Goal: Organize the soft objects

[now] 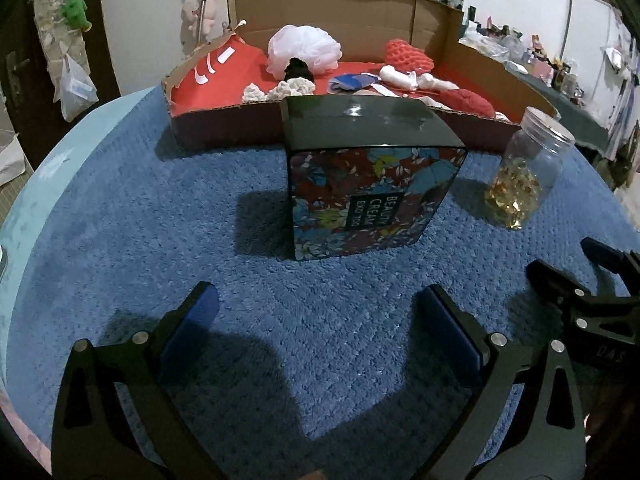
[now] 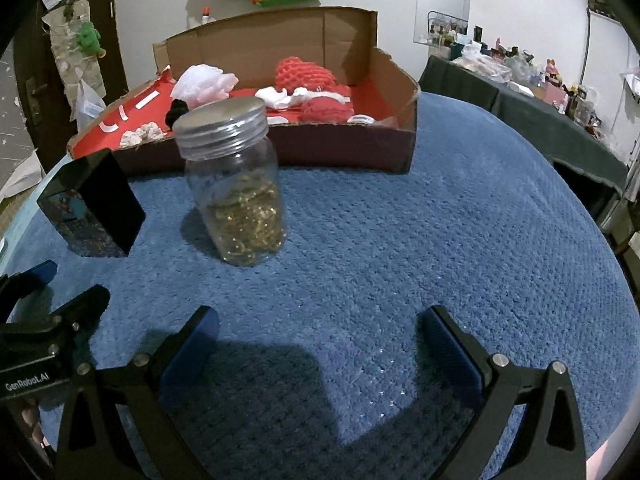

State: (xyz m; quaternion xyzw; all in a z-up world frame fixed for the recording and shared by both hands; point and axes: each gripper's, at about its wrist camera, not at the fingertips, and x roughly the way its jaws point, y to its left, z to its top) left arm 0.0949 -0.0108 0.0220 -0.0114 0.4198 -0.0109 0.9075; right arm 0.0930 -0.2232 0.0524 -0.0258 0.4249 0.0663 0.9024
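While hovering over the blue table cover (image 1: 160, 208):
Left gripper (image 1: 318, 312): fingers spreading wide, gripping nothing.
Right gripper (image 2: 320, 332): fingers seemingly gaping, empty.

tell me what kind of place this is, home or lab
Most likely a lived-in room at home, not a lab. A blue fleece cover is spread over the work surface, a green plush toy hangs by the door, and a side table is cluttered with household odds and ends.
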